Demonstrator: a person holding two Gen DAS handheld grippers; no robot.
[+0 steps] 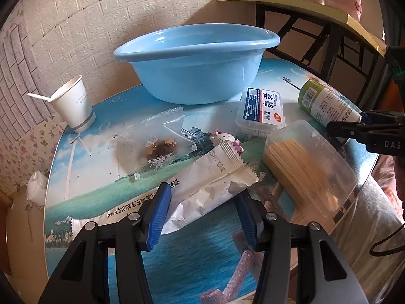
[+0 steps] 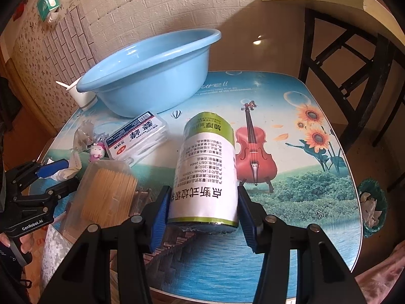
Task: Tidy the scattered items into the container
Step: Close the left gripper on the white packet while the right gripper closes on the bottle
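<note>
tabletop [image 2: 316, 202]: right gripper [image 2: 202, 210] angled down, clamping roll [image 2: 207, 167].

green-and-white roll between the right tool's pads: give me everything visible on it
The green-and-white cylindrical roll with a printed paper label lies on its side on the picture-printed table, its long axis pointing away from the camera. Green bands wrap both ends; the white middle carries black Chinese print. The right tool is shut on its near end, blue pads pressed to both sides. In the left wrist view its far end points toward the light blue plastic basin.
</note>
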